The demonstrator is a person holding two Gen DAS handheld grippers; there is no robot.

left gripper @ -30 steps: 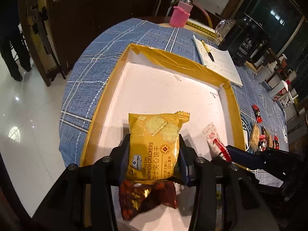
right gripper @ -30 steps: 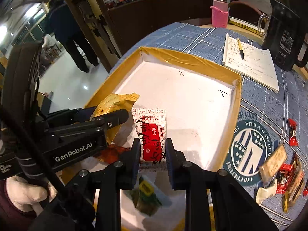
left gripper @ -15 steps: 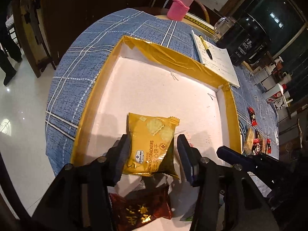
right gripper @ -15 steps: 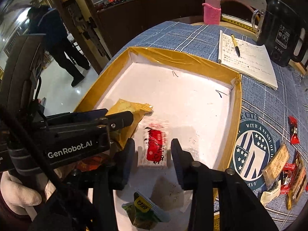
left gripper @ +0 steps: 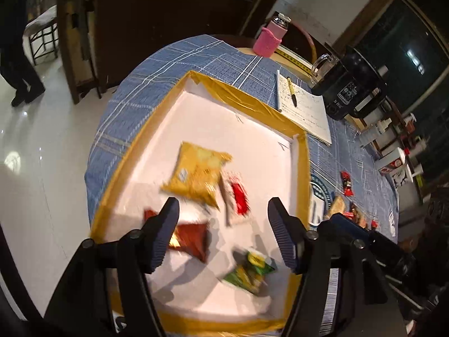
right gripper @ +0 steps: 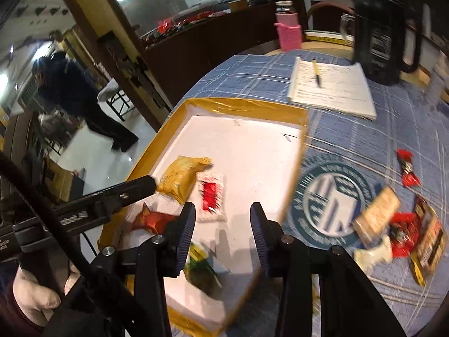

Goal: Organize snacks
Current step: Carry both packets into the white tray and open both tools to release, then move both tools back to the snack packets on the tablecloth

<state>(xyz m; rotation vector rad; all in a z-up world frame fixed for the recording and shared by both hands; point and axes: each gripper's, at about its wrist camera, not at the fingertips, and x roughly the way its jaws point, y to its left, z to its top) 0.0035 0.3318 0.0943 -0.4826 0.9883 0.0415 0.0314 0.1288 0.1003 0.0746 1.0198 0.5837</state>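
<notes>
A white tray with a gold rim (left gripper: 247, 106) (right gripper: 241, 106) holds a yellow cracker pack (left gripper: 196, 172) (right gripper: 181, 175), a white-and-red packet (left gripper: 237, 196) (right gripper: 210, 195), a dark red snack (left gripper: 192, 238) (right gripper: 153, 220) and a green snack (left gripper: 249, 271) (right gripper: 200, 269). My left gripper (left gripper: 223, 234) is open and empty above the tray's near part. My right gripper (right gripper: 223, 234) is open and empty above the tray's near right part. Several loose snacks (right gripper: 398, 224) (left gripper: 346, 182) lie on the tablecloth right of the tray.
A notebook with a pen (right gripper: 331, 90) (left gripper: 303, 109), a black jug (right gripper: 378, 28) (left gripper: 350, 84) and a pink-sleeved bottle (right gripper: 287, 28) (left gripper: 270, 38) stand beyond the tray. A person (right gripper: 73, 95) stands on the floor to the left.
Both grippers opened, let go of the cracker pack and the white-and-red packet, and pulled back up. Both packs now lie in the tray.
</notes>
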